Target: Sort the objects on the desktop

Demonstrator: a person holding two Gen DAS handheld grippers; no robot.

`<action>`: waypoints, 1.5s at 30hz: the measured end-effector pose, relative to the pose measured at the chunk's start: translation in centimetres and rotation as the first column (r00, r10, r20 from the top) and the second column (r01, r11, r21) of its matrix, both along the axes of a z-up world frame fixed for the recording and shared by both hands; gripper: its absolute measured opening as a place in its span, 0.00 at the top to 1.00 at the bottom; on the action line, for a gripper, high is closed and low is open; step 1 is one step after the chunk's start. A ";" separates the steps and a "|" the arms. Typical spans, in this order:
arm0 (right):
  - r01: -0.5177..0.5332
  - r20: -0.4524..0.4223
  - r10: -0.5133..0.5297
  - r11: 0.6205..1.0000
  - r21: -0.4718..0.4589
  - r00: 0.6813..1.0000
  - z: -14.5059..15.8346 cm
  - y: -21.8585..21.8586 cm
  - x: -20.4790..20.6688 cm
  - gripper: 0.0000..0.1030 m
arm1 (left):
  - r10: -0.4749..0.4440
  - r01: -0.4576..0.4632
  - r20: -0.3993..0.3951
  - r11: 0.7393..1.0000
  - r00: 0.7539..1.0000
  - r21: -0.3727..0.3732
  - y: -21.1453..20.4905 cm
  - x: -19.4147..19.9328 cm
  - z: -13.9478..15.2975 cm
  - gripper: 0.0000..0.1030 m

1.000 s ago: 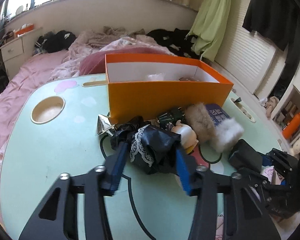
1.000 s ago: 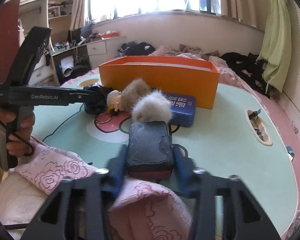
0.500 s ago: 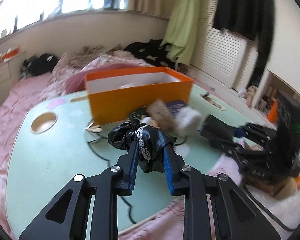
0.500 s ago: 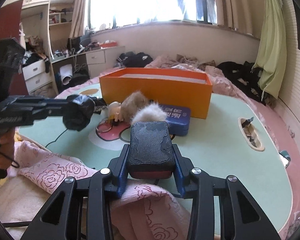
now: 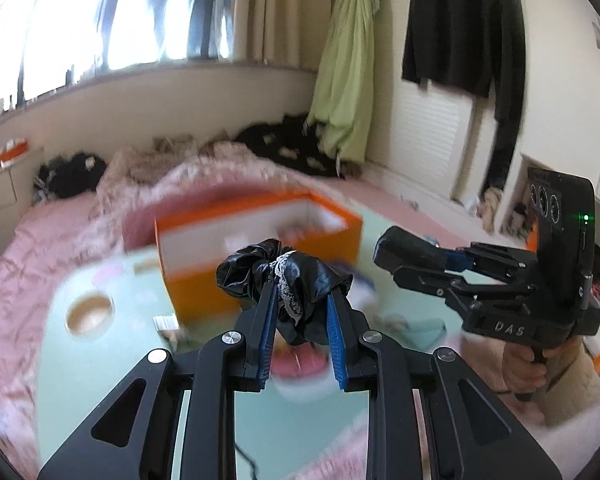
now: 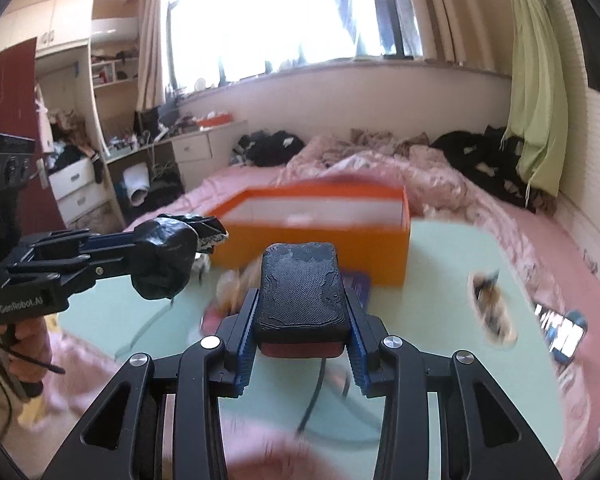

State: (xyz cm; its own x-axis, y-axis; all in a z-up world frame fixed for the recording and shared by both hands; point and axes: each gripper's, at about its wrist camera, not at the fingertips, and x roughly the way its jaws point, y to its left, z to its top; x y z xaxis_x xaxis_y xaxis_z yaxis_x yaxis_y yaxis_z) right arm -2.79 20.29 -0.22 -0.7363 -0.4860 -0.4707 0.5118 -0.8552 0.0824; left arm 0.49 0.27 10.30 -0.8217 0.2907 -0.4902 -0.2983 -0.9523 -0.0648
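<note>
The left claw point(image 5: 300, 300) pinches a black lace-trimmed scrunchie point(image 5: 288, 276), soft, light and floppy, so a grip across its bunched middle suits it. The right claw point(image 6: 302, 312) clamps a black textured case point(image 6: 302, 288) by its long sides; it looks stiff and holds square. Both hang above the mint worktop point(image 6: 440, 264), short of the open orange box point(image 6: 320, 240) beyond

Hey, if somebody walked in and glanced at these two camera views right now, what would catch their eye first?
Probably the bright orange box, open-topped, at the far side of the pale green table. Next, the two loads held above that table: the left gripper is shut on a crumpled black fabric piece with lace trim, and the right gripper is shut on a black textured case.
</note>
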 end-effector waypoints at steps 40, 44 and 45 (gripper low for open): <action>0.052 0.159 -0.082 0.981 0.188 0.984 -7.1 -0.9 1.7 0.07 | 0.178 -0.152 0.279 0.982 0.944 -0.114 0.4 -1.3 -9.0 0.21; 0.055 0.149 -0.084 0.981 0.186 0.985 -7.2 -0.9 1.9 0.04 | 0.204 -0.177 0.292 0.977 0.934 -0.116 0.1 -1.5 -9.4 0.00; 0.056 0.149 -0.085 0.981 0.187 0.985 -7.2 -0.9 1.9 0.03 | 0.204 -0.178 0.291 0.977 0.935 -0.114 0.0 -1.5 -9.4 0.00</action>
State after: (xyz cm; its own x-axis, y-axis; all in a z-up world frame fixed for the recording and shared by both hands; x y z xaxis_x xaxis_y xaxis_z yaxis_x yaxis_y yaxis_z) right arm -0.88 19.38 -7.45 -0.6766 -0.3317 -0.6574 0.4430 -0.8965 -0.0037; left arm -1.06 0.27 0.90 -0.6693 0.0900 -0.7376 -0.0896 -0.9952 -0.0401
